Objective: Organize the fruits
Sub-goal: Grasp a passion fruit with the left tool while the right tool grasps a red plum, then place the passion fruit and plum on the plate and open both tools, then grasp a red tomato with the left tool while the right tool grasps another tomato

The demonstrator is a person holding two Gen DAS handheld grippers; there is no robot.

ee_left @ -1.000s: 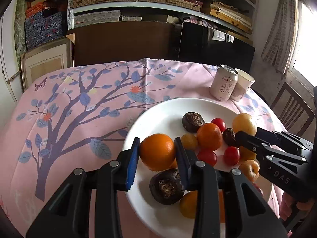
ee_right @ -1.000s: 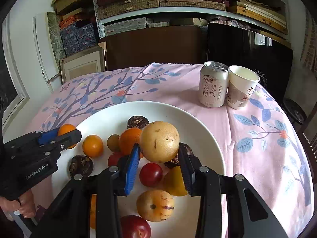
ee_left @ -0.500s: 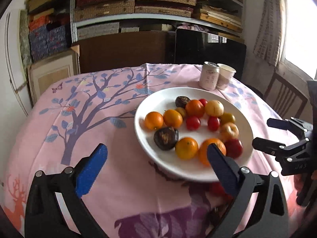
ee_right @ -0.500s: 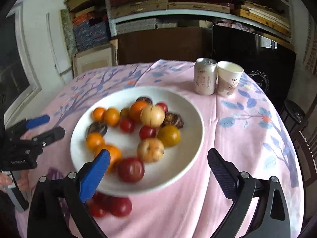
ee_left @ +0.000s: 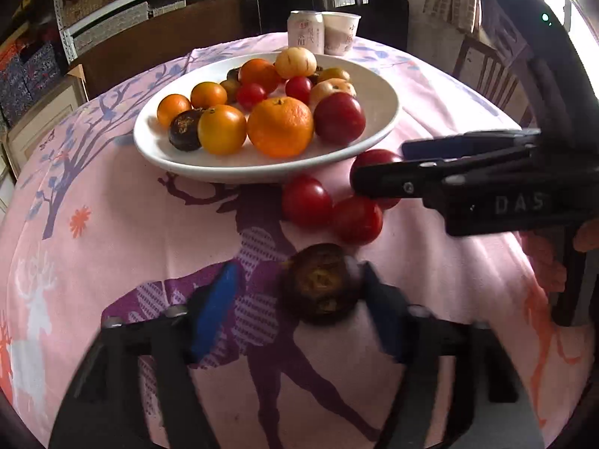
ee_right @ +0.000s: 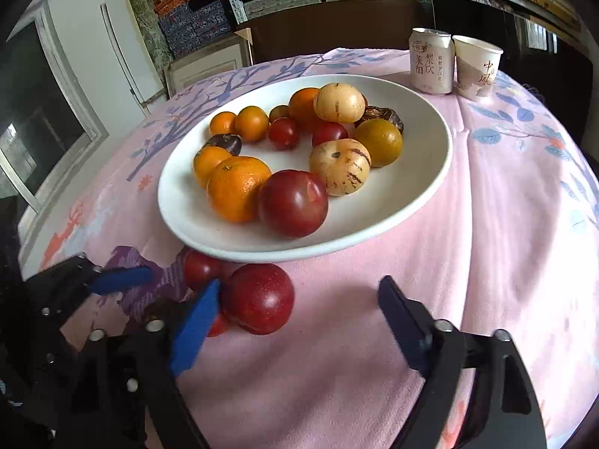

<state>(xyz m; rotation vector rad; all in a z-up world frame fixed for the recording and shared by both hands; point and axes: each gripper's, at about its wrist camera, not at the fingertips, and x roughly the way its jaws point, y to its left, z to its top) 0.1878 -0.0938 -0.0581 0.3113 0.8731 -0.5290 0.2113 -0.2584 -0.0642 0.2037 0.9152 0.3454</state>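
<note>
A white plate (ee_left: 378, 127) (ee_right: 430, 194) holds several oranges, red tomatoes, pale striped melons and dark passion fruits. On the cloth in front of it lie red fruits (ee_left: 307, 200) and a dark passion fruit (ee_left: 320, 288). My left gripper (ee_left: 295, 307) is open low over the cloth, its right finger touching the passion fruit. My right gripper (ee_right: 295, 318) is open around a large red plum (ee_right: 258, 297) on the cloth, with smaller red fruits (ee_right: 200, 267) behind it. The right gripper (ee_left: 378, 166) also shows in the left wrist view beside the red fruits.
A pink patterned tablecloth (ee_right: 505, 205) covers the round table. A drink can (ee_right: 430, 61) and a paper cup (ee_right: 477, 67) stand behind the plate. Shelves and a dark cabinet (ee_right: 337, 22) are beyond the table. A wooden chair (ee_left: 490, 71) stands at the right.
Both grippers let go of fruit on the plate, opened and pulled back, then dropped low to the loose fruit on the cloth in front of the plate.
</note>
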